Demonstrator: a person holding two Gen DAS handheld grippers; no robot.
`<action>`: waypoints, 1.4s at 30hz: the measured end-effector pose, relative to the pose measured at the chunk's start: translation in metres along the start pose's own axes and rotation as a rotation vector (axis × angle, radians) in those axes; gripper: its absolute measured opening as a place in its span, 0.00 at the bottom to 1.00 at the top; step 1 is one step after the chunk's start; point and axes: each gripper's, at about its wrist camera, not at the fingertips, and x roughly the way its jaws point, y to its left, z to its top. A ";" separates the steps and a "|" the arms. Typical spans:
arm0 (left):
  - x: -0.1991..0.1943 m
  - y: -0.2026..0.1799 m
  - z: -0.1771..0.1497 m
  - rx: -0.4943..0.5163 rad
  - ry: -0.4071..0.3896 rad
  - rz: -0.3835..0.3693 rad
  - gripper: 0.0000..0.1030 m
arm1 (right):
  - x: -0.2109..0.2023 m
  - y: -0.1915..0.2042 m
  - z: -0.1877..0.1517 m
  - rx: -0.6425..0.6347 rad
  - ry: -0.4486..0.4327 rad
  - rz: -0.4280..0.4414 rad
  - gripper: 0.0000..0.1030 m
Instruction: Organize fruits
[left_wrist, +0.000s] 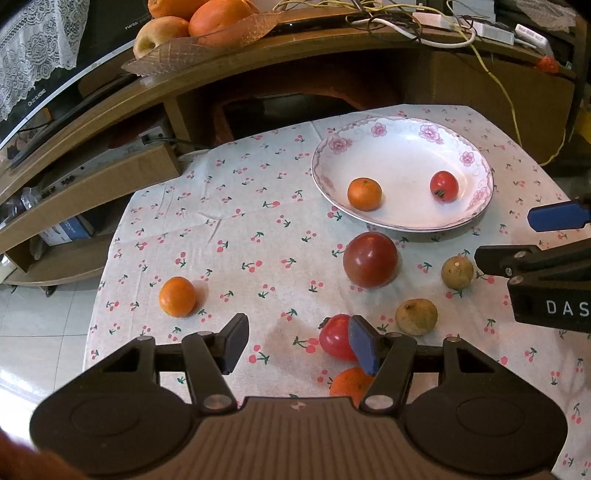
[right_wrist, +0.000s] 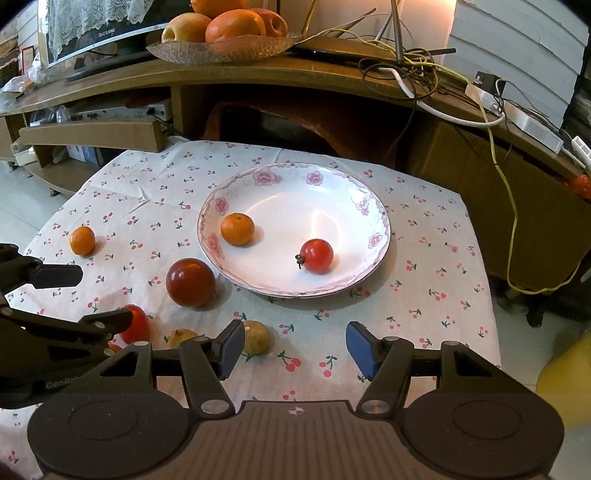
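Note:
A white flowered plate (left_wrist: 402, 155) (right_wrist: 291, 199) holds a small orange (left_wrist: 364, 194) (right_wrist: 237, 229) and a small red tomato (left_wrist: 444, 186) (right_wrist: 316, 255). On the cherry-print cloth lie a large dark red tomato (left_wrist: 370, 259) (right_wrist: 190, 282), an orange (left_wrist: 177, 296) (right_wrist: 82, 240), two brownish fruits (left_wrist: 416, 316) (left_wrist: 457, 272) and a red tomato (left_wrist: 334, 336) (right_wrist: 138, 326). My left gripper (left_wrist: 300, 343) (right_wrist: 85, 299) is open, with that tomato partly behind its right finger. My right gripper (right_wrist: 296, 349) (left_wrist: 517, 238) is open and holds nothing, with a brownish fruit (right_wrist: 256, 336) by its left finger.
Another orange (left_wrist: 347, 384) lies partly hidden under the left gripper. Behind the table, a wooden TV stand (right_wrist: 258, 74) carries a glass dish (right_wrist: 221, 51) of big oranges and apples, plus tangled cables (right_wrist: 406, 62). Tiled floor (left_wrist: 44, 314) lies to the table's left.

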 end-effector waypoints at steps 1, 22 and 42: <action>0.000 0.000 0.000 0.000 0.000 0.000 0.64 | 0.000 0.000 0.000 0.000 0.001 0.000 0.59; 0.000 -0.001 0.000 0.002 0.000 -0.002 0.64 | 0.001 0.003 0.001 -0.008 0.005 0.002 0.59; -0.001 0.000 0.000 0.003 0.001 -0.002 0.64 | 0.001 0.004 0.000 -0.011 0.008 0.003 0.59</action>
